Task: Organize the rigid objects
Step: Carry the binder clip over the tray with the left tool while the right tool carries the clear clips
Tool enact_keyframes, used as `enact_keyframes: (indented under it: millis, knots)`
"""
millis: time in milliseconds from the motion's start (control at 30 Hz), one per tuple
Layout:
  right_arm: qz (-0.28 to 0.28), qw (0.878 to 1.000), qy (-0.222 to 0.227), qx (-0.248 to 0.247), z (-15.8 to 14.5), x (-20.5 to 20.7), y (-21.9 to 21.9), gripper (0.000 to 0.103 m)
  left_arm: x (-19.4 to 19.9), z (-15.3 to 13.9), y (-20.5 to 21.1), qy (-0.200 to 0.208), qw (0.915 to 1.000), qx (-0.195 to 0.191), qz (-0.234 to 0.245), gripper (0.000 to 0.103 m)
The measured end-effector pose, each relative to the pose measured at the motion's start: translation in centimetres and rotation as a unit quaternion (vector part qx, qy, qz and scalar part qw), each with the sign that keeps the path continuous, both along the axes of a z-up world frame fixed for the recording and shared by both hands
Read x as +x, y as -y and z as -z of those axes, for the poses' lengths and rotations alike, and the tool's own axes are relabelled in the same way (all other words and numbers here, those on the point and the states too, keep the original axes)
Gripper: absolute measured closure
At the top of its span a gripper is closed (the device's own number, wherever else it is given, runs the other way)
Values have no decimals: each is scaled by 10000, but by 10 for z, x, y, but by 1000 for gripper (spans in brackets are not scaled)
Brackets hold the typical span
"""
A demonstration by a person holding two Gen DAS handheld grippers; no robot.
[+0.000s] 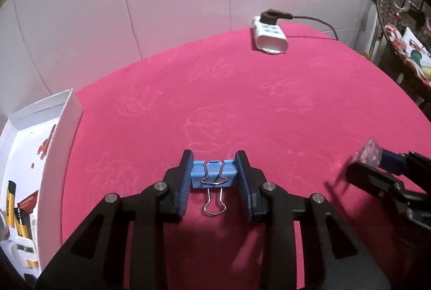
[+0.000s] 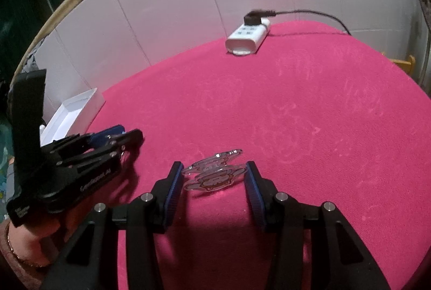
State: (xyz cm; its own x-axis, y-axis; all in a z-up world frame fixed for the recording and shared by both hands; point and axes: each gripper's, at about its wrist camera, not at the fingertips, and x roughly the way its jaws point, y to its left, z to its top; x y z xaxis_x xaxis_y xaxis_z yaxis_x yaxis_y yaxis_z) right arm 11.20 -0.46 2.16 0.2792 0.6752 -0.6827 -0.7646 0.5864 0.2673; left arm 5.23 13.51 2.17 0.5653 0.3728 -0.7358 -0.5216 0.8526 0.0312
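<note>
A blue binder clip (image 1: 214, 172) with wire handles sits between the blue pads of my left gripper (image 1: 214, 155), which is shut on it just above the red cloth (image 1: 242, 101). My right gripper (image 2: 213, 166) is shut on a clear acrylic charm (image 2: 214, 175) printed with a cartoon figure, held flat a little above the cloth. In the left wrist view the right gripper (image 1: 361, 163) shows at the right edge with the charm (image 1: 370, 154) at its tip. The left gripper (image 2: 129, 135) appears at the left of the right wrist view, with a hand below it.
An open white box (image 1: 48, 144) stands off the cloth's left edge, with yellow and black items in it; its corner (image 2: 78, 106) shows behind the left gripper. A white power strip (image 1: 269, 36) with a black plug and cable lies at the far edge by the tiled wall.
</note>
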Motion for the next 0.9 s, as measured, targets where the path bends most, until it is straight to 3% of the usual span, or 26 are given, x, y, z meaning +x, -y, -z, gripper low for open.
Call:
enact_keyframes:
  millis: [300, 900]
  knots:
    - [3, 9978, 327, 574, -41, -27, 19, 57, -38, -50, 24, 634, 9980, 66, 7, 72]
    - [-466, 9875, 1057, 1075, -106, -88, 15, 57, -110, -110, 31, 1217, 9907, 447, -411, 72]
